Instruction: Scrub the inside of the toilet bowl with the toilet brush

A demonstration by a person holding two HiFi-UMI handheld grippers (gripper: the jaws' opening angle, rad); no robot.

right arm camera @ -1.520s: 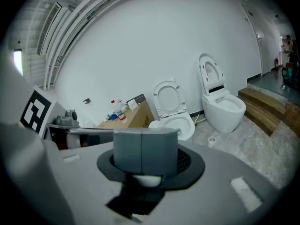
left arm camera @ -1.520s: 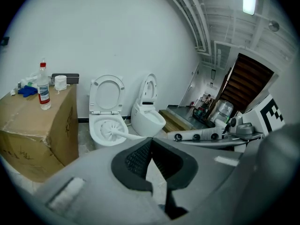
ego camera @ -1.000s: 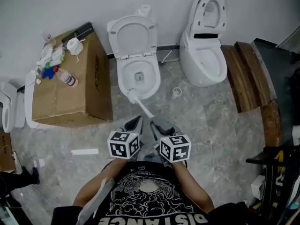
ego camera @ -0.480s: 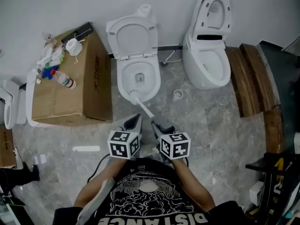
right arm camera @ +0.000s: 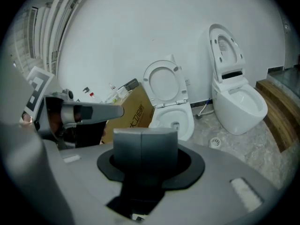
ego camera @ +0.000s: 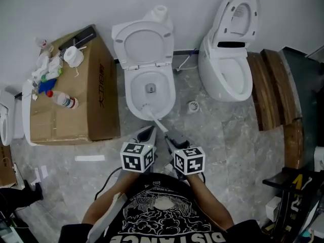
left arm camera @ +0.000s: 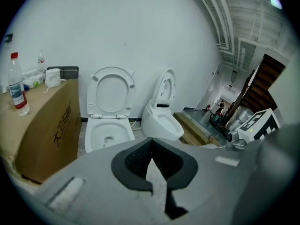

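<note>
A white toilet stands with its seat and lid raised; it also shows in the left gripper view and the right gripper view. The toilet brush has its head at the front of the bowl. Its white handle slants down and right to my right gripper, which is shut on the handle's end. In the right gripper view that gripper's jaws are pressed together and hide the handle. My left gripper hovers just left of the handle, shut and empty.
A cardboard box with bottles and rags on top stands left of the toilet. A second toilet stands to the right, with wooden steps beyond it. A floor drain lies between the toilets. A paper roll sits on the cistern.
The head view has shifted a little, so the toilet sits lower in the picture. The brush head stays at the front of the bowl and both grippers keep their places.
</note>
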